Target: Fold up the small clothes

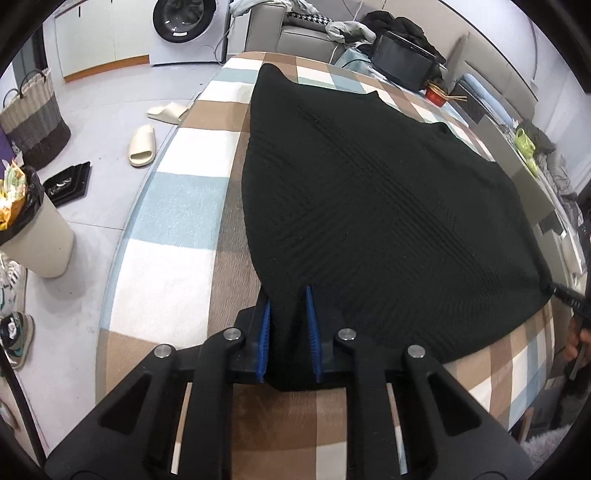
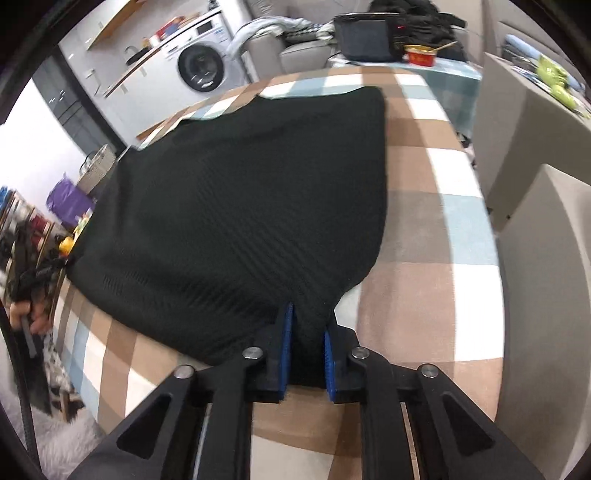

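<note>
Both tongs are clamped on the near corners of the black garment [image 1: 369, 206]: left tongs [image 1: 289, 332], right tongs [image 2: 308, 343]. It lies flat on the checked counter [image 1: 173, 277]. Lift both corners together, level, and carry them to the far edge. Ribbed knit, soft, stretchy: keep tension even.

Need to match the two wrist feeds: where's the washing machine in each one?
Left wrist: washing machine at the top, left of centre, beyond the floor.
Right wrist: washing machine upper left, tilted, under a counter.
Shared landmark: the black garment on the checked cloth.
</note>
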The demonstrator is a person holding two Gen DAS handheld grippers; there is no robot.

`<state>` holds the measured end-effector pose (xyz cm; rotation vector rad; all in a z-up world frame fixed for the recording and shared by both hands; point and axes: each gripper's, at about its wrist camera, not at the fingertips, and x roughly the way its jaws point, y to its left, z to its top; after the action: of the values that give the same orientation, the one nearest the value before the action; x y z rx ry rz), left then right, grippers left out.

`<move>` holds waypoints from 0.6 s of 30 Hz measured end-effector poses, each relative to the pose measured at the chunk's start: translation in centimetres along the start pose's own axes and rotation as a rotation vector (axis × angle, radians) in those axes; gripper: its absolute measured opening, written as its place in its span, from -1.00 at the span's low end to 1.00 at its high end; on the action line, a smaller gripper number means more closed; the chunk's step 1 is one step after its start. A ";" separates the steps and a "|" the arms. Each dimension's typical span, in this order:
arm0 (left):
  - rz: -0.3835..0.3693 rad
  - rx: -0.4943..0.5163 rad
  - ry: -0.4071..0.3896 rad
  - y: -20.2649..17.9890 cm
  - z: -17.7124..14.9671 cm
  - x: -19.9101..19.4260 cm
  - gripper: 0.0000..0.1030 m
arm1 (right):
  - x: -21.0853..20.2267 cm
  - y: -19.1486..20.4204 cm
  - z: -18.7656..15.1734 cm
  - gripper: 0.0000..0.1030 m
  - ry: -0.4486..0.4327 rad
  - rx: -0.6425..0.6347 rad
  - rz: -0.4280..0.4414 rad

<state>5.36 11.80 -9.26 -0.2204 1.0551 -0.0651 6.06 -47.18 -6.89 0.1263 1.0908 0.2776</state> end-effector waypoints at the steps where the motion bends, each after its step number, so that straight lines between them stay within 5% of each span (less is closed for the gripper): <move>1: 0.006 0.003 0.002 0.1 -0.1 -0.3 -0.71 | -0.3 0.1 -0.1 -0.66 -0.006 -0.002 -0.013; 6: 0.046 -0.039 -0.019 0.7 -0.7 -2.3 -0.45 | -2.8 0.4 0.0 -0.21 -0.087 0.004 -0.104; 9: 0.066 -0.043 -0.073 0.2 -0.6 -3.7 -0.28 | -4.7 1.2 0.2 -0.14 -0.160 0.016 -0.136; 11: 0.073 -0.051 -0.099 -0.4 -0.4 -4.1 0.17 | -5.5 2.5 0.6 0.07 -0.179 -0.006 -0.128; 13: 0.058 -0.063 -0.133 -1.6 -0.3 -4.4 0.26 | -5.8 3.9 1.0 0.49 -0.195 -0.032 -0.135; 18: 0.006 -0.010 -0.157 -5.7 0.4 -3.9 0.48 | -3.7 7.9 2.3 0.66 -0.181 -0.098 -0.097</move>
<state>4.03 6.92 -4.52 -0.2274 0.8998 -0.0361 5.25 -40.62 -0.83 0.0104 0.8989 0.2279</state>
